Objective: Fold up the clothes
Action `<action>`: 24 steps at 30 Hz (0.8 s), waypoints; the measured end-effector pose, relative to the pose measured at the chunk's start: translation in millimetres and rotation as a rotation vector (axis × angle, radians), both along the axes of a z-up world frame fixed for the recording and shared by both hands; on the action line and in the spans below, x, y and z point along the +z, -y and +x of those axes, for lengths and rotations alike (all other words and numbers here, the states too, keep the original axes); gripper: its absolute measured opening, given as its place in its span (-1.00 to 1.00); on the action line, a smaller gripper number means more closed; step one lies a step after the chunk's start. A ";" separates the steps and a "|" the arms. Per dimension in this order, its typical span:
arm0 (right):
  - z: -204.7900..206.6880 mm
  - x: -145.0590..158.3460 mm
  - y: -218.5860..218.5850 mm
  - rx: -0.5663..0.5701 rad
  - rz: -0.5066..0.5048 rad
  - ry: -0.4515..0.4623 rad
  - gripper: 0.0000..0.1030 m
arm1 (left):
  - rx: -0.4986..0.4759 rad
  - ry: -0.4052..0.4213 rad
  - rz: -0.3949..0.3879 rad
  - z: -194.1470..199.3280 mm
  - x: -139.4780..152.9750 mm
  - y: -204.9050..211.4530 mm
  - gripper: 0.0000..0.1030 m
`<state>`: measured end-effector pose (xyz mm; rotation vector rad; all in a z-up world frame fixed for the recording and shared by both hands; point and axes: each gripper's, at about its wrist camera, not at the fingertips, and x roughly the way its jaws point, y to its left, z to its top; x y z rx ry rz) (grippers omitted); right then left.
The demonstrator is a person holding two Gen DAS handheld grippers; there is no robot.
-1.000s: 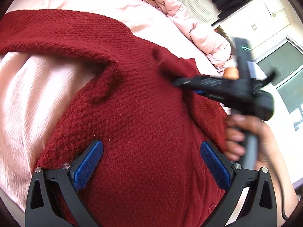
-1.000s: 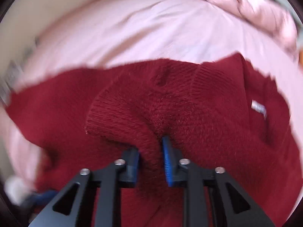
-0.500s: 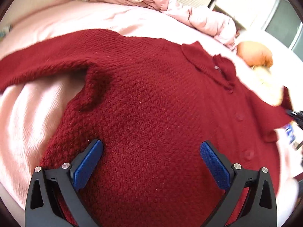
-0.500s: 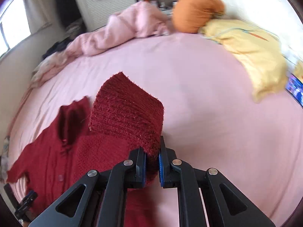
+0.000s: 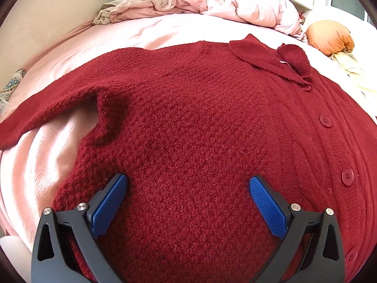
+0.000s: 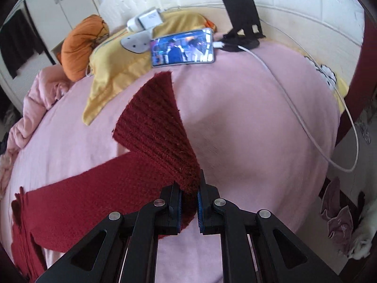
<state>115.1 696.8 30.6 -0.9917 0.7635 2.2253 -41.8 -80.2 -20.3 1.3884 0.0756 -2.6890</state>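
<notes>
A dark red knit cardigan (image 5: pixel 200 118) lies spread on the pink bed sheet (image 5: pixel 141 33), buttons down its right side, collar at the far right. My left gripper (image 5: pixel 187 195) is open and hovers low over the cardigan's body, blue pads on either side of bare knit. My right gripper (image 6: pixel 189 193) is shut on the ribbed cuff of the cardigan's sleeve (image 6: pixel 155 127), which stretches from the body (image 6: pixel 70 207) at the left out over the sheet (image 6: pixel 247 118).
A lit phone (image 6: pixel 182 48) with a white cable (image 6: pixel 294 108), a black stand (image 6: pixel 242 11), a charger, a yellow cloth (image 6: pixel 117 63) and an orange cushion (image 6: pixel 80 44) lie near the headboard. Pink bedding (image 5: pixel 235 9) is piled at the far side.
My right gripper has pulled the sleeve cuff away from the cardigan's body, out toward the headboard side. My left gripper stays open over the body; its view has swung a little.
</notes>
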 end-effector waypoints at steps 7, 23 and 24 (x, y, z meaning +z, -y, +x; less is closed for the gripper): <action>39.5 16.0 -20.3 -0.229 0.021 0.016 -0.29 | 0.008 0.000 -0.012 2.1 -0.7 -0.4 1.00; -48.4 38.8 70.8 0.126 -0.012 0.231 0.19 | 0.011 -0.022 -0.025 3.7 -1.6 -3.2 1.00; -58.8 53.3 92.6 0.155 0.030 0.218 0.21 | 0.011 -0.023 -0.026 4.0 -1.6 -3.2 1.00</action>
